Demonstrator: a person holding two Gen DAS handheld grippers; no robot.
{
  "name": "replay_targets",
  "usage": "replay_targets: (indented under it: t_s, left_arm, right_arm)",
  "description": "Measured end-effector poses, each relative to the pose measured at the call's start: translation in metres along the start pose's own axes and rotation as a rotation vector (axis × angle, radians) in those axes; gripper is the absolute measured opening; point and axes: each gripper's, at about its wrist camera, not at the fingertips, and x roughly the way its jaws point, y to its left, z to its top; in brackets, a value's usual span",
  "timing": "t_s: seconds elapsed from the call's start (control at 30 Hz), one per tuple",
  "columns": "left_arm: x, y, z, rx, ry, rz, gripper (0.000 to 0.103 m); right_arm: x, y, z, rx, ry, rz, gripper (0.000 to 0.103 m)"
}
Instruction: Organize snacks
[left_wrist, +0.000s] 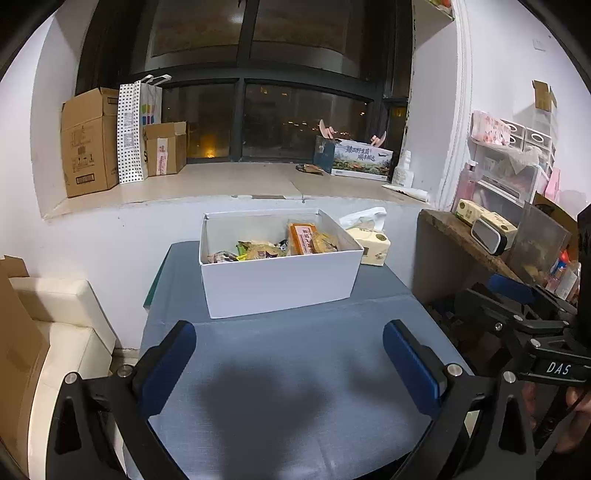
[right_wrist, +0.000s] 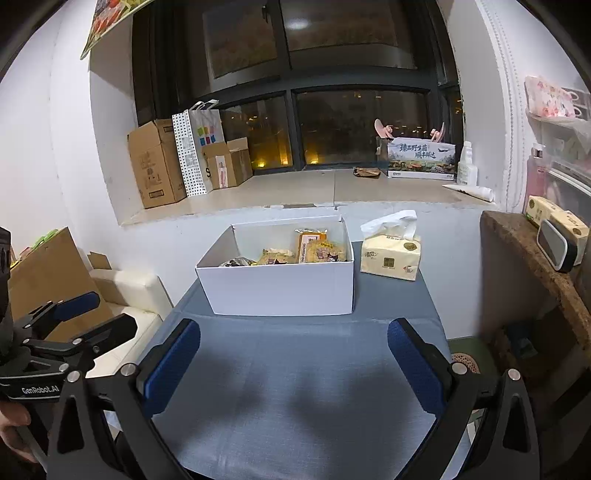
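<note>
Both the left gripper (left_wrist: 290, 354) and right gripper (right_wrist: 293, 354) hang spread and empty above the worktop (left_wrist: 295, 369), short of the white box (left_wrist: 280, 280) holding snack packets (left_wrist: 291, 245); a tissue pack (right_wrist: 391, 258) sits just beside the box.

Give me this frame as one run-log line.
left gripper: open, empty | right gripper: open, empty | snacks: in white box | tissue pack: right of box | table

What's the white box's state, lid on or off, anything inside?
Open, no lid on the white box. Partly filled: snack packets lie inside, below the rim, bunched toward its right side.
</note>
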Motion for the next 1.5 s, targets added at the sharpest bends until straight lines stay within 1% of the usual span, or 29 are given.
replay_targets:
  t_s: [0.1,0.43,1.5]
  left_arm:
    - [0.001,-0.0022,-0.0001,0.009,0.003,0.012,0.103]
    - [-0.0007,0.0002,0.0003,-0.004,0.002,0.009,0.103]
    - [0.0004,-0.0026,0.0021,0.001,0.007,-0.003,0.103]
  right_arm:
    - [-0.0004,0.001,0.0,-0.002,0.001,0.007,0.103]
    - [-0.0004,0.0033,-0.0021,-0.014,0.006,0.0,0.103]
    - [-0.0025,0.0029,-0.0037,-0.019,0.015,-0.005,0.103]
